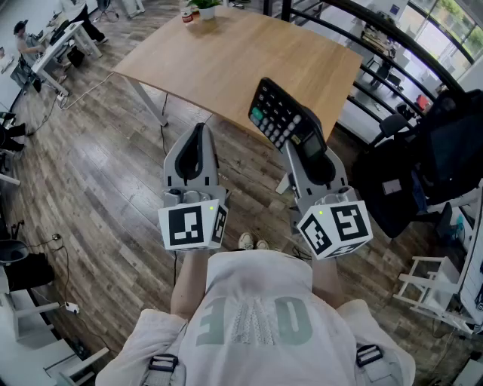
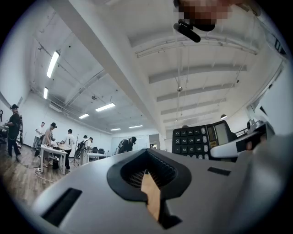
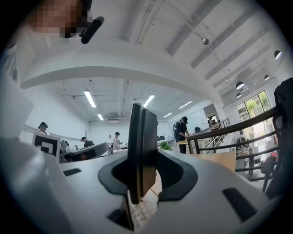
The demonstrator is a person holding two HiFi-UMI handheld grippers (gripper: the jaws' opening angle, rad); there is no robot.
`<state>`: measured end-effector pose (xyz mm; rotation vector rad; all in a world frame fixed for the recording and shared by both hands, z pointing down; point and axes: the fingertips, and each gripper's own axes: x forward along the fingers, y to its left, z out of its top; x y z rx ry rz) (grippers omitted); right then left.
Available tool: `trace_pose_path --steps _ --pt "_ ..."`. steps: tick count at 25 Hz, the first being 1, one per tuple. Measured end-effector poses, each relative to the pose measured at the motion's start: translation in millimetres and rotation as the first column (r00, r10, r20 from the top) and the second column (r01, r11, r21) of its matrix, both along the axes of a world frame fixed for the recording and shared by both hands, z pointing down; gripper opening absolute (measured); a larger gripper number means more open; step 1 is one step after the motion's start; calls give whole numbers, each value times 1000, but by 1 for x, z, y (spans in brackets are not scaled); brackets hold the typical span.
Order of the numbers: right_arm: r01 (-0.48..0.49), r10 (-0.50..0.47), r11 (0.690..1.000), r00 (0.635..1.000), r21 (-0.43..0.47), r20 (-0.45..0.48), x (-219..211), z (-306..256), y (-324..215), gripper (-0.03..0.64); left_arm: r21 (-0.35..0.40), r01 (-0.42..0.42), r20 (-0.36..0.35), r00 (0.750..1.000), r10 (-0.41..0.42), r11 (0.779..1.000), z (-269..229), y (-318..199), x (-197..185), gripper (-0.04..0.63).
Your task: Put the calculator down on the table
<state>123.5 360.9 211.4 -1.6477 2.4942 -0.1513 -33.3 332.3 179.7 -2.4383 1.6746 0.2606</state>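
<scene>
A: Currently, what is the right tool [image 1: 300,145] gripping?
B: It is pinching the calculator [image 1: 281,114] at its display end and holding it tilted in the air, keys facing up, over the near right edge of the counter [image 1: 226,60].
A: And the left tool [image 1: 199,137]?
B: Its jaws are sitting pressed together with nothing between them, hovering left of the calculator at the counter's near edge.

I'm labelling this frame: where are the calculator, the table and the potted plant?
calculator [image 1: 276,117], head view, on its keypad.
table [image 1: 226,60], head view, on the bare wooden top.
potted plant [image 1: 207,12], head view, on its white pot.
</scene>
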Motion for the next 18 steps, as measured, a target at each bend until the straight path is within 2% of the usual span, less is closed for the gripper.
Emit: trace_pose_path --steps 5,11,18 --pt "-13 13 1000 1000 2 10 5 -3 3 124 2 -2 -1 1000 2 1000 -2 5 -1 9" --pt "6 -7 1000 999 27 48 -5 -9 7 124 3 16 -12 1000 -16 1000 -3 5 -19 9" --pt "6 -6 1000 999 9 41 -10 -6 4 124 -3 8 -28 1000 -9 1000 -2 -1 -24 9"
